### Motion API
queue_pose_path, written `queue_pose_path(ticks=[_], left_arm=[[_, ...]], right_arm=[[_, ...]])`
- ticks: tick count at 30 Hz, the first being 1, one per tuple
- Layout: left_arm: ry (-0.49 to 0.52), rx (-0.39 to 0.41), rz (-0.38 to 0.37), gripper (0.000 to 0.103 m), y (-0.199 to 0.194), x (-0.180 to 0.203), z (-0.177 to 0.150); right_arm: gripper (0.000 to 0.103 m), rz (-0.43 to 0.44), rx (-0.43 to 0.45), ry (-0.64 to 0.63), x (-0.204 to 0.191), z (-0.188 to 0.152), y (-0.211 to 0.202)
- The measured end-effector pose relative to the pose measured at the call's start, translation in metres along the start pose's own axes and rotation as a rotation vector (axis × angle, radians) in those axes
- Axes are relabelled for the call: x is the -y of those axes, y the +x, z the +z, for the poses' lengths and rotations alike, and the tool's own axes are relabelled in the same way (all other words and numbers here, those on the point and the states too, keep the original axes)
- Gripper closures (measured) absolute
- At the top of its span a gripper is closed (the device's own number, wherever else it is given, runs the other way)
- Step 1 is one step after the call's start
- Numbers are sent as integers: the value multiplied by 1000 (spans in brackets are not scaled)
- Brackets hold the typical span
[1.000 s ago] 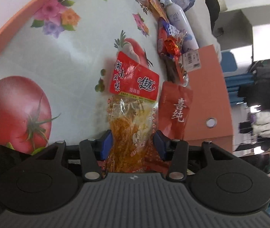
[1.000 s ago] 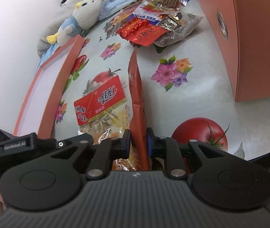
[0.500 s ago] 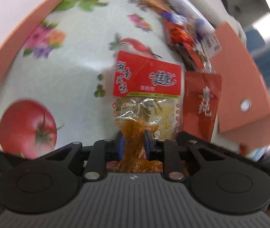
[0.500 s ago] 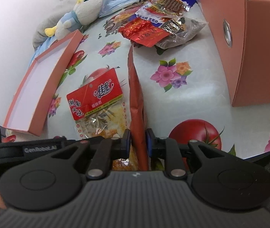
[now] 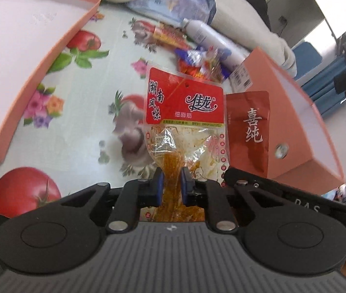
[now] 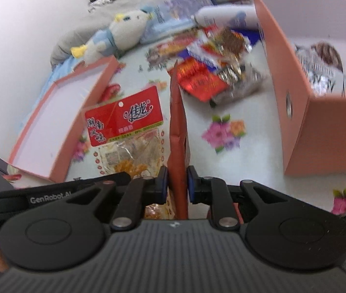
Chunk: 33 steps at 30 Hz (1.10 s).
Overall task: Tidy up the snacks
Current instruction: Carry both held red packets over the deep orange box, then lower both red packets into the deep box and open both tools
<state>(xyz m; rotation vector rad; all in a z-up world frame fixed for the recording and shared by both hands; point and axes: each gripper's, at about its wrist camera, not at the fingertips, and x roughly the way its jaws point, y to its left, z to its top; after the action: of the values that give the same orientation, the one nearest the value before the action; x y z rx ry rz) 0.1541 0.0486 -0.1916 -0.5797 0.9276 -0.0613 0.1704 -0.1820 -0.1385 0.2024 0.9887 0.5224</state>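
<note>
I see a tabletop covered by a white cloth point(image 5: 58, 146) printed with tomatoes and flowers. At the upper left of my left wrist view a shallow pink box lid point(image 5: 26, 48) lies open side up on it; the same lid sits at the left of my right wrist view point(image 6: 58, 127). At the right of both views a taller pink box point(image 5: 294, 112) point(image 6: 319, 131) stands on the cloth. Between them, toward the top centre, a loose pile of snack packets point(image 6: 212, 73) lies on the cloth, with a white bottle point(image 5: 212, 39) on its side behind it, a plush toy point(image 6: 114, 36) and a blue printed bag point(image 5: 175, 2).
</note>
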Motion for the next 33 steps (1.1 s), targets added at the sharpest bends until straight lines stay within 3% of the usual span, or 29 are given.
queue_pose_path(ticks=[8, 14, 24, 33], left_arm=[[15, 42, -61, 87, -31, 32, 45], [105, 72, -84, 87, -43, 77, 85], [217, 56, -125, 87, -36, 158, 144], [283, 22, -173, 87, -6, 228, 157]], right_arm=[[83, 0, 96, -45, -11, 40, -36], [83, -17, 156, -38, -5, 81, -64], [83, -121, 215, -44, 18, 137, -95], [83, -219, 230, -27, 62, 160, -115]])
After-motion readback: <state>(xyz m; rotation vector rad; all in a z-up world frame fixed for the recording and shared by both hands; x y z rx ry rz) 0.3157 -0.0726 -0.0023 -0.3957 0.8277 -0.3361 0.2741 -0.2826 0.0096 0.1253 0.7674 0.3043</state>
